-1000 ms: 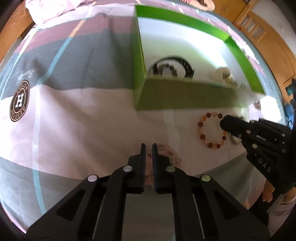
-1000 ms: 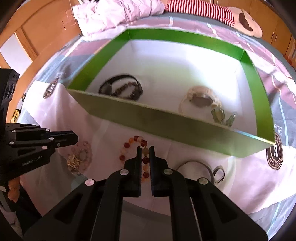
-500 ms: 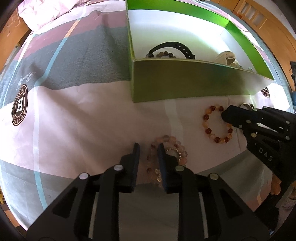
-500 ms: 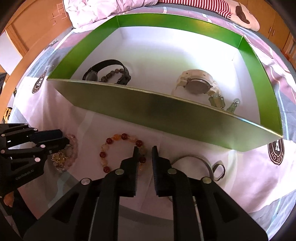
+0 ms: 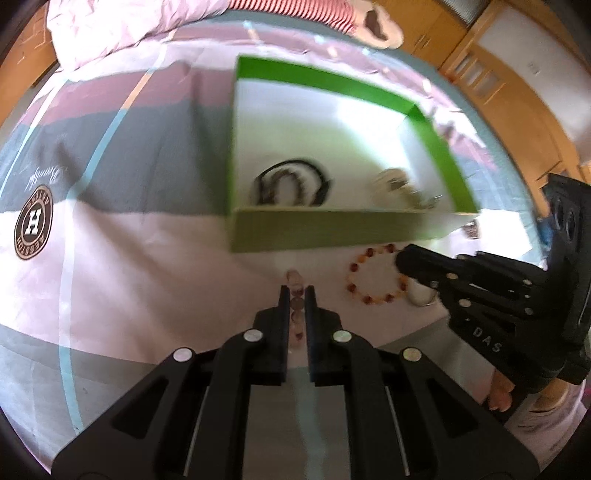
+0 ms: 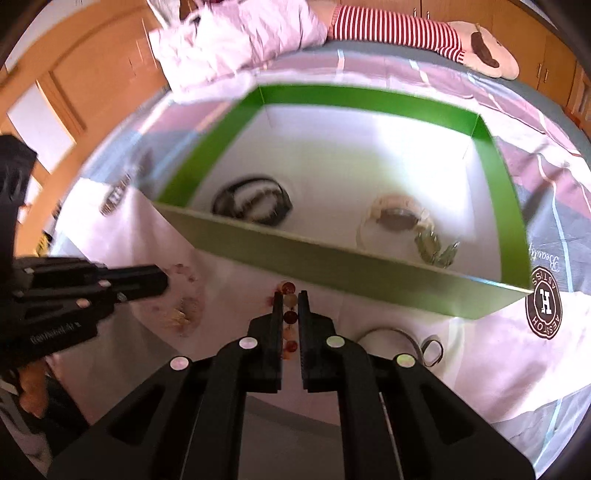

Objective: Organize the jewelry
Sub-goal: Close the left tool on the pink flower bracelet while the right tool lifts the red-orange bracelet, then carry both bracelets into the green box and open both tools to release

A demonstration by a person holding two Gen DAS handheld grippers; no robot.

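My left tool (image 5: 296, 295) pinches the pale pink bracelet (image 5: 295, 291); my right tool (image 6: 287, 301) pinches the amber bead bracelet (image 6: 289, 317). Both jaws just closed, beads between. I'd lift each clear of the bed before crossing the green box's (image 6: 332, 266) near wall.

Striped plush (image 6: 402, 31) — crumpled quilt (image 6: 236, 40).
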